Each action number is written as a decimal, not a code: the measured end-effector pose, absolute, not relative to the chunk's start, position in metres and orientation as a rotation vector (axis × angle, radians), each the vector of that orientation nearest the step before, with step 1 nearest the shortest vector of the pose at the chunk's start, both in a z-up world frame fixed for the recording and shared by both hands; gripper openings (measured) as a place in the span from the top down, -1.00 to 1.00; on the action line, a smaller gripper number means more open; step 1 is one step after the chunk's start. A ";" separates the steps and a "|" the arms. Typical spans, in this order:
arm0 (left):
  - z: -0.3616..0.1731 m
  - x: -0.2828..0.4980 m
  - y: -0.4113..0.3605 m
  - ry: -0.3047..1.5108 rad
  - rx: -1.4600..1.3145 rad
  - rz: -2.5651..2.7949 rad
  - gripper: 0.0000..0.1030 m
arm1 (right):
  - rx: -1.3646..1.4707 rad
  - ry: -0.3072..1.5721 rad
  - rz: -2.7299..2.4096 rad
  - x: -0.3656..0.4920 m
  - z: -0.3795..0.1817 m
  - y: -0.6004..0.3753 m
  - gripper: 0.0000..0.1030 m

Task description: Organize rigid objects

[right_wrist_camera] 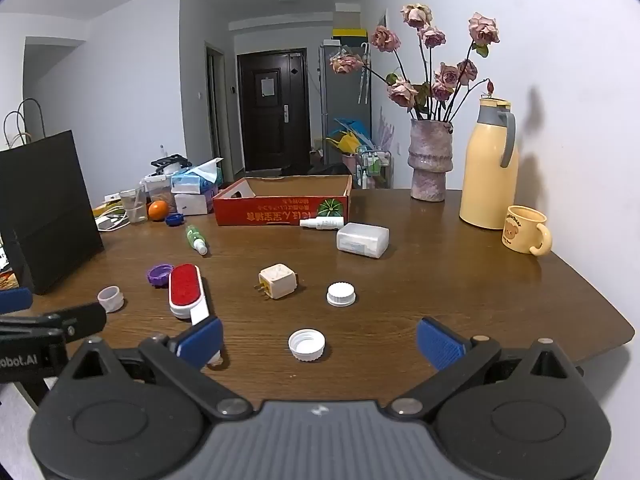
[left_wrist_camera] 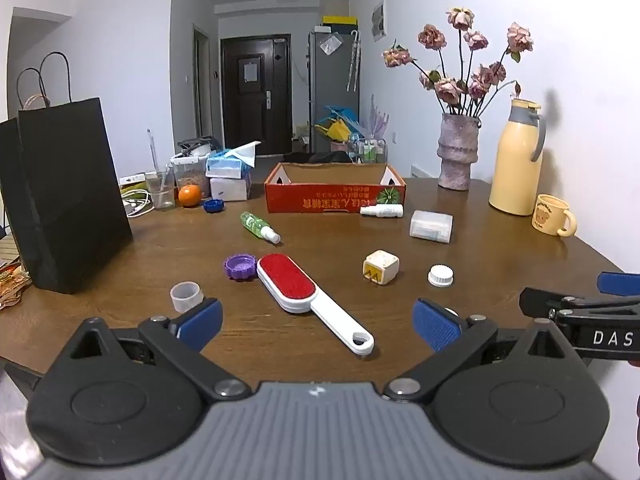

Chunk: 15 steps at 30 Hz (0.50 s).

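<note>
On the brown table lie a red-and-white lint brush, a purple cap, a clear small cup, a cream charger plug, a white ribbed cap, a green spray bottle, a white spray bottle and a translucent box. An open white cap lies before my right gripper. My left gripper stands open over the brush handle. Both are empty.
A red cardboard box stands open at the back. A black paper bag stands left. A vase, a yellow thermos and a mug stand right. Tissue boxes, an orange and a blue cap sit back left.
</note>
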<state>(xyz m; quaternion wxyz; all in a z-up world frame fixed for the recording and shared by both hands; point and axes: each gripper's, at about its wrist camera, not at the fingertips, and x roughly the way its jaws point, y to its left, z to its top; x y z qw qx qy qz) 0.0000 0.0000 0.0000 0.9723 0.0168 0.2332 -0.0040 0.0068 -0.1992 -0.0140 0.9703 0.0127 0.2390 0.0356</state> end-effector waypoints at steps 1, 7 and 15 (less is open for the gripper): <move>0.000 0.000 0.000 0.470 0.033 -0.009 -1.00 | 0.025 0.479 0.072 0.007 -0.014 -0.199 -1.00; 0.000 0.000 0.000 0.447 0.026 -0.009 -1.00 | 0.029 0.481 0.073 0.006 -0.014 -0.199 -1.00; -0.008 0.001 0.003 0.459 0.020 -0.011 -1.00 | 0.030 0.482 0.073 0.004 -0.013 -0.199 -1.00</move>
